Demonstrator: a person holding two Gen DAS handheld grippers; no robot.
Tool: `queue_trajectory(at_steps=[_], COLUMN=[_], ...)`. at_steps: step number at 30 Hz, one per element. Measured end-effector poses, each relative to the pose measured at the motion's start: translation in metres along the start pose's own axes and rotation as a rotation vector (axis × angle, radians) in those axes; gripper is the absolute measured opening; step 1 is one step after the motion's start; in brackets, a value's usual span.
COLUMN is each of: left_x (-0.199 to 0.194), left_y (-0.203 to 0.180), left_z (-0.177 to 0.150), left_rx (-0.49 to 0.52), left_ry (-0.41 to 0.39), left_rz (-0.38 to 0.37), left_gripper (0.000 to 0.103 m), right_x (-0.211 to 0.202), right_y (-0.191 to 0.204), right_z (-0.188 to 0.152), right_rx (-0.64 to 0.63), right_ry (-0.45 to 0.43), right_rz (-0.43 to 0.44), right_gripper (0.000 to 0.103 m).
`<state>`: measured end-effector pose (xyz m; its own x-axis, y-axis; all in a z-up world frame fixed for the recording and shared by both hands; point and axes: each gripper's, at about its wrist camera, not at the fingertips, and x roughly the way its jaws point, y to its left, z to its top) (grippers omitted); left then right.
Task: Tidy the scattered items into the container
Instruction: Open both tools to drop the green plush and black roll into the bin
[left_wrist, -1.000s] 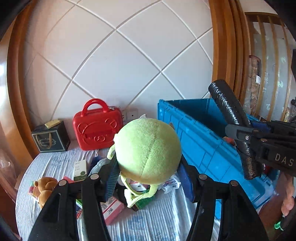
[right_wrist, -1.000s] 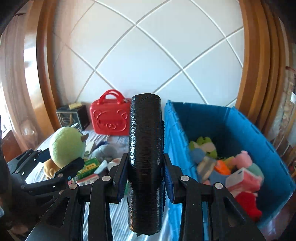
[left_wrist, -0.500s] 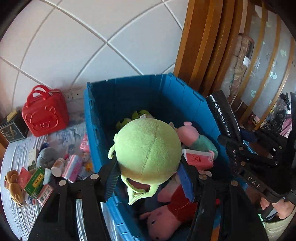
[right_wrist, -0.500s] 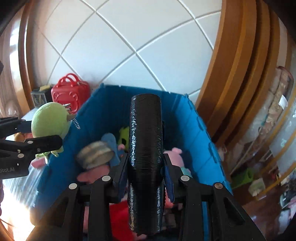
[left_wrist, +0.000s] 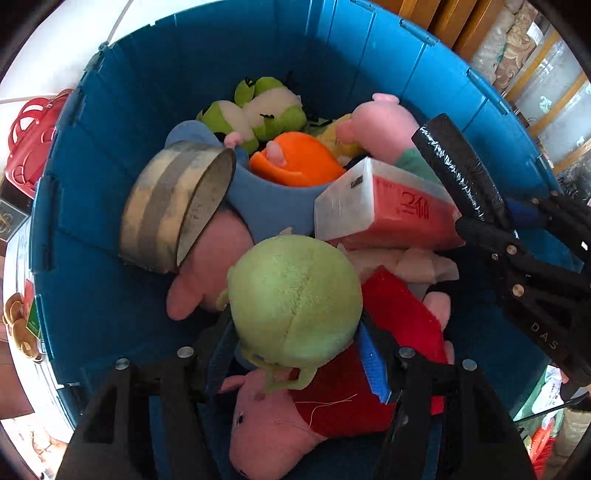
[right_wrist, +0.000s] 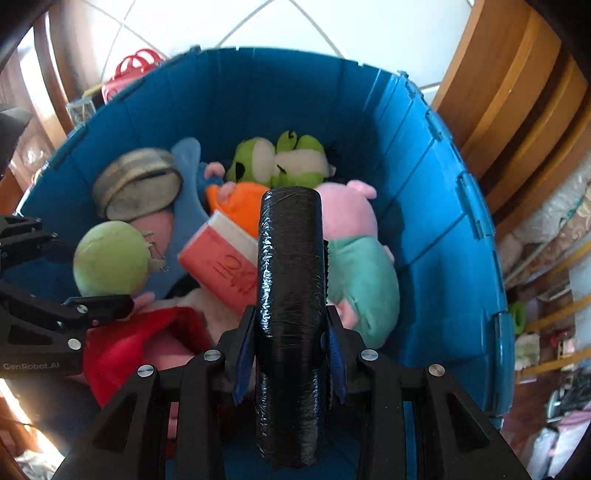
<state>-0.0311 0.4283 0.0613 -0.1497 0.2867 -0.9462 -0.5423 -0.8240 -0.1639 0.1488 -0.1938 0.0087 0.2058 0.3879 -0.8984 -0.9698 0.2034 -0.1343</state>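
While gripping, both grippers (left_wrist: 295, 347) overhang bin (left_wrist: 110, 110).

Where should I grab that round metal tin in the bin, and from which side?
Grip the tin across its striped side wall, coming from above. It lies tilted on its edge against the bin wall, flat face turned toward the toys, so the curved wall is the exposed part.

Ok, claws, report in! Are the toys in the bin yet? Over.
Left claw shut on green plush, over the bin. Right claw shut on black roll, also over it. Neither dropped yet. Bin crowded with toys.
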Motion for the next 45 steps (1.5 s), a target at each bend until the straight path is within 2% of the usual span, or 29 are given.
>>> queue_trajectory(at_steps=[6,11,14,16,17,19,23,30,35,45], left_x=[0.009,0.009,0.009,0.007,0.006,0.002,-0.011,-0.045,-0.069,-0.122], left_y=[0.001,0.001,-0.002,-0.002,-0.002,-0.003,-0.002,-0.007,-0.009,0.024], left_z=[-0.001,-0.002,-0.004,-0.005,-0.006,-0.008,-0.016,-0.042,-0.057,-0.073], left_rx=[-0.022,-0.009,0.002,0.002,0.003,0.007,0.023,0.064,0.086,0.018], left_ry=[0.042,0.058,0.071,0.072,0.072,0.067,0.04,-0.036,-0.083,-0.227], left_rz=[0.039,0.061,0.076,0.08,0.082,0.078,0.055,0.015,0.022,0.065], left_gripper=[0.062,0.063,0.064,0.064,0.064,0.064,0.064,0.064,0.064,0.064], right_x=[0.014,0.016,0.016,0.014,0.014,0.011,0.002,-0.022,-0.04,-0.06], right_y=[-0.004,-0.001,-0.001,-0.001,-0.001,0.0,-0.001,-0.003,-0.002,0.029], right_z=[-0.006,-0.011,-0.01,-0.01,-0.01,-0.012,-0.016,-0.032,-0.045,-0.033], right_rx=[-0.01,-0.048,-0.048,-0.053,-0.058,-0.069,-0.062,-0.044,-0.029,-0.077], right_ry=[0.08,0.117,0.117,0.109,0.102,0.088,0.062,0.001,-0.048,-0.113], right_rz=[0.012,-0.01,-0.013,-0.015,-0.023,-0.03,-0.02,0.003,0.016,0.033], right_gripper=[0.034,0.036,0.049,0.07,0.074,0.089,0.102,0.102,0.102,0.102])
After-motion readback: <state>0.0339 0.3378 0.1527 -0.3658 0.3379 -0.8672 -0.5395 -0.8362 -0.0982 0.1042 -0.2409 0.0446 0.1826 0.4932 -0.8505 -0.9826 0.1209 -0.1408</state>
